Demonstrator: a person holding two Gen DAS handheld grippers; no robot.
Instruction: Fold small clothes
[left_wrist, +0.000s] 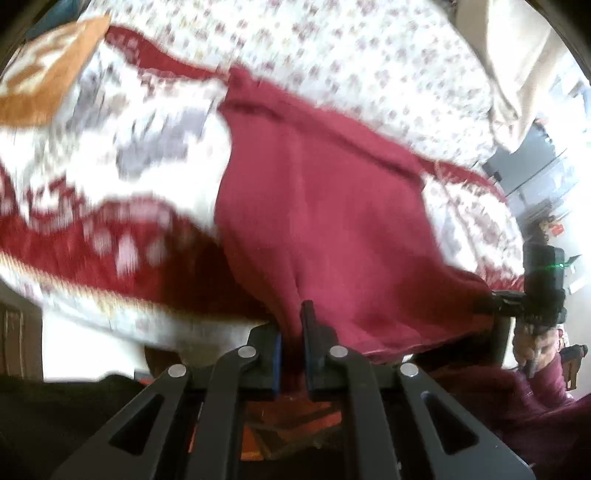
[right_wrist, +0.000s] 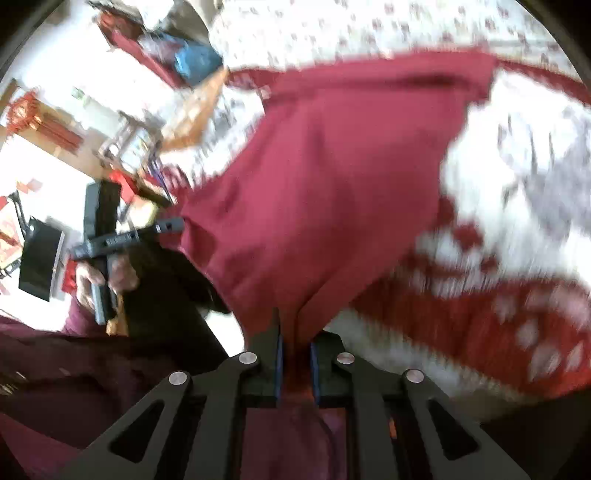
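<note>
A plain dark red garment (left_wrist: 325, 206) hangs stretched between both grippers above a bed. My left gripper (left_wrist: 293, 332) is shut on one lower corner of it. My right gripper (right_wrist: 295, 332) is shut on the other corner of the same red garment (right_wrist: 325, 192). The right gripper also shows at the right edge of the left wrist view (left_wrist: 532, 306). The left gripper shows at the left of the right wrist view (right_wrist: 122, 236). Both views are blurred by motion.
A red, white and grey patterned blanket (left_wrist: 110, 184) lies under the garment on a floral bedsheet (left_wrist: 332, 48). An orange and white cloth (left_wrist: 44, 85) lies at the far left. A cream cloth (left_wrist: 517, 81) hangs at the far right. Room furniture (right_wrist: 40, 258) stands beyond the bed.
</note>
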